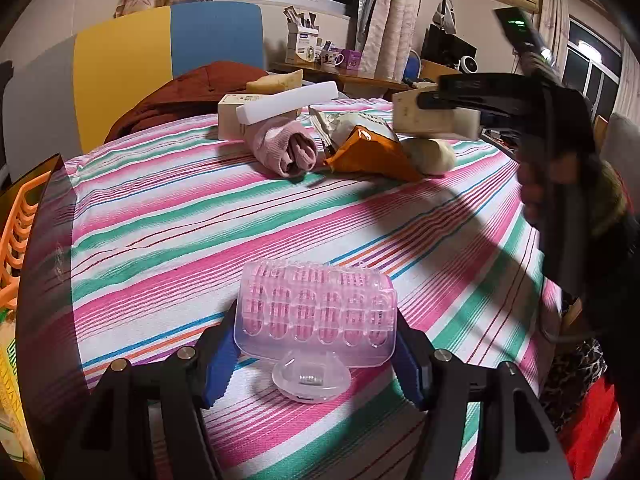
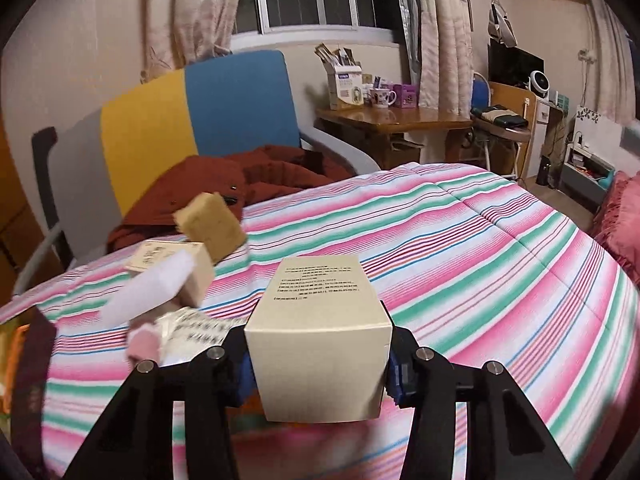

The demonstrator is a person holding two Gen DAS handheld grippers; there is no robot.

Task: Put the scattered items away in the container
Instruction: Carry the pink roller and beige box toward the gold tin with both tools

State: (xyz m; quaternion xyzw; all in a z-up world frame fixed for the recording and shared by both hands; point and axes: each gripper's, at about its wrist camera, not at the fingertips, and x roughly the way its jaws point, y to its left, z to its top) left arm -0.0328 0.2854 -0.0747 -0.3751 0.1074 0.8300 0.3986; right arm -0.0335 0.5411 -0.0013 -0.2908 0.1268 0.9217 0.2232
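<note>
My left gripper (image 1: 316, 344) is shut on a clear pink ridged plastic case (image 1: 316, 308), held just above the striped bedspread (image 1: 180, 220). My right gripper (image 2: 318, 368) is shut on a beige carton (image 2: 320, 340) and holds it above the bed; it also shows in the left wrist view (image 1: 432, 116) at the upper right, in the black gripper. Scattered on the bed are a rolled pink sock (image 1: 286, 148), an orange snack bag (image 1: 372, 152), a white foam bar (image 1: 288, 102) on a second beige box (image 1: 234, 116), and a tan sponge (image 2: 210, 226). An orange basket (image 1: 20, 232) stands at the far left.
A dark red coat (image 2: 248, 184) lies on a yellow and blue chair (image 2: 192, 112) behind the bed. A wooden desk (image 2: 396, 118) with boxes and mugs stands by the window. A beige roll (image 1: 434, 156) lies behind the snack bag. A red cushion (image 2: 620, 212) is at the right.
</note>
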